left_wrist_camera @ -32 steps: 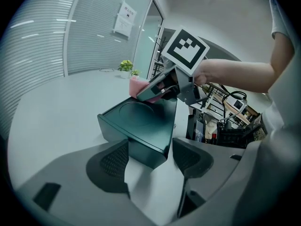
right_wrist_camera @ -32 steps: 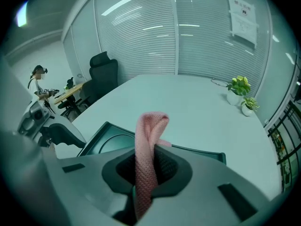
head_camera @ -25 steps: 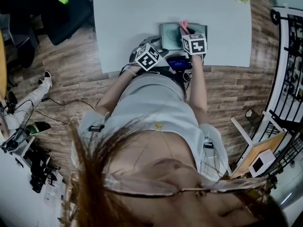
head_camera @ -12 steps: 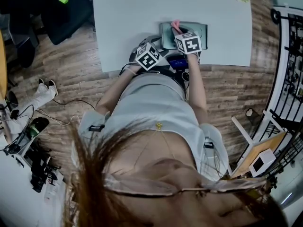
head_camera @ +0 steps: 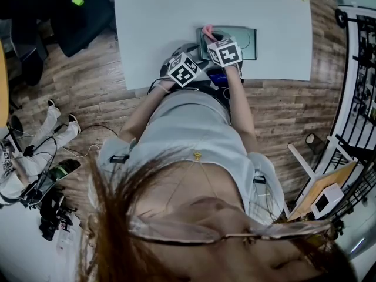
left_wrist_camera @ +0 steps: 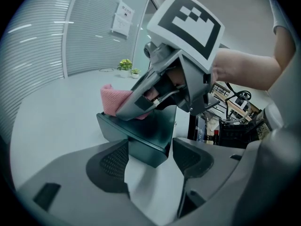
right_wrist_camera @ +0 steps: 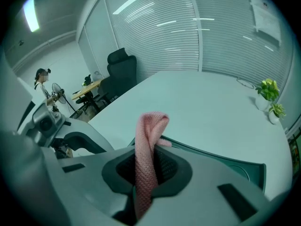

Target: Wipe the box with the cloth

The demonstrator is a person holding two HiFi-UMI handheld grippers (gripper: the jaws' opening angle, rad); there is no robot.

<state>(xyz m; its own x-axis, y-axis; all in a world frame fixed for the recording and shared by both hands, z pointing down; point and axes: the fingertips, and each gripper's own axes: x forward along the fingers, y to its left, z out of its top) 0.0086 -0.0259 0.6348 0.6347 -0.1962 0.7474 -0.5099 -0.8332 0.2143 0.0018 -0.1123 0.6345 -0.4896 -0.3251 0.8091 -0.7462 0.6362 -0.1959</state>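
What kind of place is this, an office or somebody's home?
Most likely an office meeting room: a large pale table, long slatted blinds running behind it, and a black swivel chair beside it.

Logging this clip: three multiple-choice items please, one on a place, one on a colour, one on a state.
1. The box stands: A on the floor; B on the table; C on a chair.
2. The cloth is: A pink; B blue; C white.
3. The right gripper is: A open, empty; B shut on the cloth; C shut on the box.
B: it rests on the pale tabletop. A: pink knit shows in both gripper views. B: the cloth is pinched between its jaws.
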